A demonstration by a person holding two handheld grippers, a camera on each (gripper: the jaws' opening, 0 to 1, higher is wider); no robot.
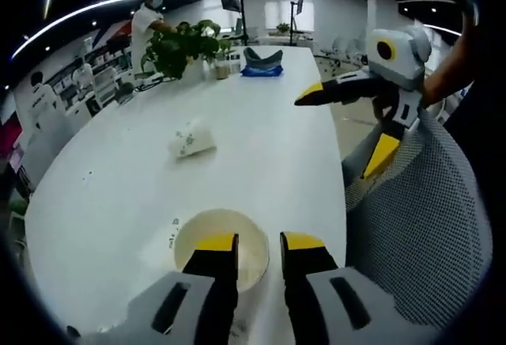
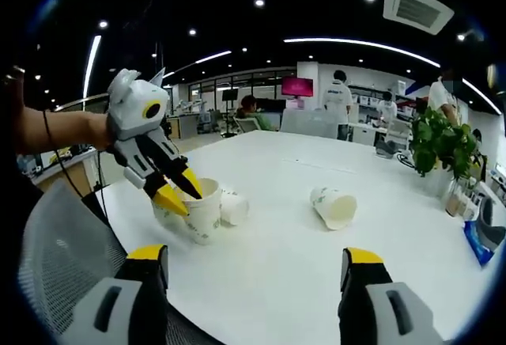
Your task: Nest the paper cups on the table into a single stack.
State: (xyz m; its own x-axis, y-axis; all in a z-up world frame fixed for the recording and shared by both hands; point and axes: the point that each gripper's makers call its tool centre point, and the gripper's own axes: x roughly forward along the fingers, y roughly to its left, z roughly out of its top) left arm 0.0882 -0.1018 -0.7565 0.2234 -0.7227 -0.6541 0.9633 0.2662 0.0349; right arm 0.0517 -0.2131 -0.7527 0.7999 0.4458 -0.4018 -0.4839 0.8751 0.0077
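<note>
1. In the left gripper view, an upright paper cup (image 1: pixel 222 254) is seen at the left gripper (image 1: pixel 259 244), its rim caught by the left jaw, whose yellow tip sits inside the cup mouth while the other jaw stands outside the wall.
2. In the right gripper view, the same left gripper (image 2: pixel 180 195) is seen from the side, closed on the rim of the upright paper cup (image 2: pixel 202 212), which stands on the white table (image 2: pixel 300 266) near its edge.
3. The inside of that cup is shown pale; whether another cup is nested in it cannot be told.
4. A second cup (image 2: pixel 234 207) is seen lying on its side just beside the held one, with its mouth turned toward the camera; whether they touch cannot be told.
5. A third cup (image 2: pixel 333 206) lies on its side well apart from the other two, further along the table, its open mouth empty; in the left gripper view it (image 1: pixel 192 139) is seen lying ahead of the held cup.
6. The right gripper (image 2: pixel 254 270) is held with its jaws spread wide and nothing between them, above the near table edge; in the left gripper view it (image 1: pixel 348 127) appears over a mesh chair back (image 1: pixel 419 226).
7. At the far end of the table, a potted plant (image 1: pixel 183 47) and a blue object (image 1: pixel 262 63) are seen.
</note>
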